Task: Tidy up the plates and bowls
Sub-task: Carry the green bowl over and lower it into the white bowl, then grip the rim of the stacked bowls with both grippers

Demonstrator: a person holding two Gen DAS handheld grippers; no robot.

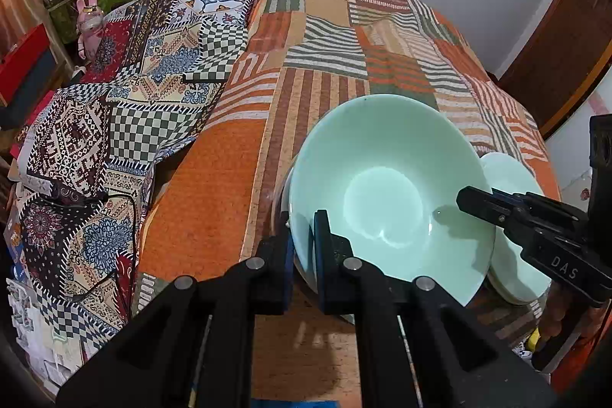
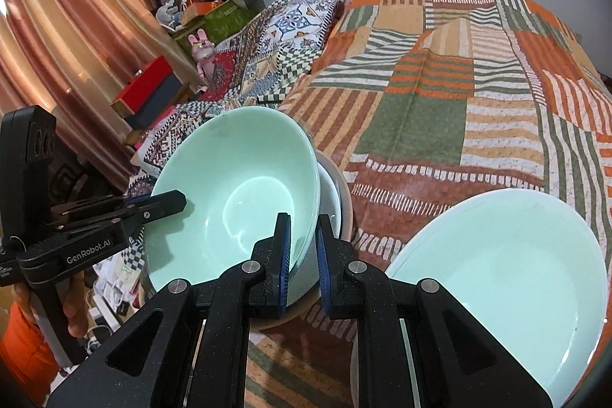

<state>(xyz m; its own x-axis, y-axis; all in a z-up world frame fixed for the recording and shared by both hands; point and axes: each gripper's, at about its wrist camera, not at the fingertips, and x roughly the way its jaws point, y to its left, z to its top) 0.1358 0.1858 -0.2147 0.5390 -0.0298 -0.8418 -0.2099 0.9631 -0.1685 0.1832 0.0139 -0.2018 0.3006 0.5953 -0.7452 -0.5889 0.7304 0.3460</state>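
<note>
- Bowl (image 1: pixel 386 190), mint green, is gripped by both grippers at once, one on each side of its rim.
- Left gripper (image 1: pixel 304 251): jaws narrow, clamped on the near rim, one pad outside the wall and one inside.
- Right gripper (image 2: pixel 304 247): same story on the opposite rim, jaws narrow and pinching the wall; in the left wrist view it comes in from the right over the rim.
- Bowl sits tilted over a stack of other dishes (image 2: pixel 336 194): a white one and a tan one peek out just beneath its far side. Can't tell whether it is already touching them or just above.
- Plates (image 2: pixel 505 278), pale green, stacked just beside the bowl stack, on the patchwork cloth (image 2: pixel 440 94) over the table.
- Step, my read: nesting the bowl onto the bowl stack, two-handed placement, late stage.
- Next move calls for: level the bowl so it centres in the dish below, confirm it is seated, then open both jaws together and lift clear without catching the rim.
- Risks: an uneven release tips the bowl or shoves the stack; glazed walls are slick, and the plates are close on the right-hand side.
</note>
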